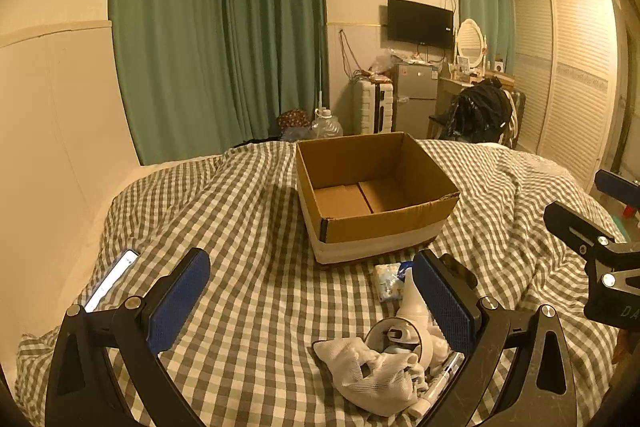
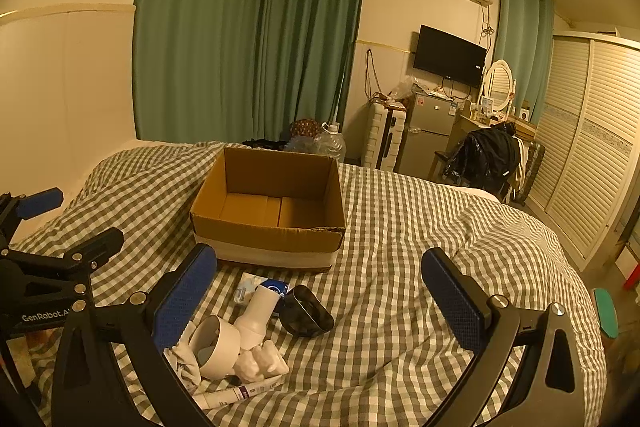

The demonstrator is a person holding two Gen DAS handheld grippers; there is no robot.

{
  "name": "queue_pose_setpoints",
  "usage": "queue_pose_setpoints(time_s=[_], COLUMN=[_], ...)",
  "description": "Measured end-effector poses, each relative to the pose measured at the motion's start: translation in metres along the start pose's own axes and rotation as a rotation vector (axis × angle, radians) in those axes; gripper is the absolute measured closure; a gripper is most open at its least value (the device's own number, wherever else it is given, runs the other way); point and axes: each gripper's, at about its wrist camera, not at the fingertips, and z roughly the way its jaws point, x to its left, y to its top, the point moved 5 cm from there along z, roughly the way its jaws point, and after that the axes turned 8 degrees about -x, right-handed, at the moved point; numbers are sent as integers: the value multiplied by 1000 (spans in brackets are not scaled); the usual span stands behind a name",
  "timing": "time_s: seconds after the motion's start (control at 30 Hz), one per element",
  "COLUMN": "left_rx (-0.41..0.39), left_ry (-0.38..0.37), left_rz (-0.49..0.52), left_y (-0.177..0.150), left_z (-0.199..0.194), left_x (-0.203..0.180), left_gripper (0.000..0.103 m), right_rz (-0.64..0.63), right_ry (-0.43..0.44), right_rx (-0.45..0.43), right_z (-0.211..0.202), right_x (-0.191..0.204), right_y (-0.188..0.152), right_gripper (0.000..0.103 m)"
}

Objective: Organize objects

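An open brown cardboard box [image 2: 268, 211] was seen on the green-and-white checked bed cover [image 2: 400, 247], its inside bare, presumably set there to receive the loose things. Just near of the box, a small heap had been gathered: a white roll of tape [image 2: 216, 347], a white plastic bottle lying on its side [image 2: 258, 311], a dark glossy oval cup [image 2: 306, 311], a small printed tissue packet [image 2: 250, 285], a crumpled white cloth [image 1: 372, 375] and a white tube with a purple label [image 2: 236, 395]. The things lay touching or overlapping, so one would probably have to be picked free of the others.

The left gripper [image 1: 312, 301] was held low over the near bed, its blue-padded fingers spread wide apart and nothing between them, the heap lying by its right finger. The right gripper [image 2: 320, 301] was likewise held level and open-handed, pointed toward the box, the heap by its left finger. A phone [image 1: 112, 279] lay at the bed's left edge.
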Motion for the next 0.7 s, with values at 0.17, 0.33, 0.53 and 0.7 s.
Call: queue_pose_setpoints(time_s=[0.17,0.33,0.53,0.7], left_rx=[12,0,73,59], left_ry=[1,27,-20,-14], left_rz=[0,3,-38,-3], left_y=[-1,-1,-8,-8], left_z=[2,1,9,6], left_x=[0,2,5,0], left_gripper=[0,0,0,0], right_rz=[8,16,52,51], right_ry=[0,0,14,5], right_rx=[6,10,18,14], right_z=[1,2,2,3], right_x=[0,0,-1,-4], right_y=[0,0,1,0], right_gripper=[0,0,0,0])
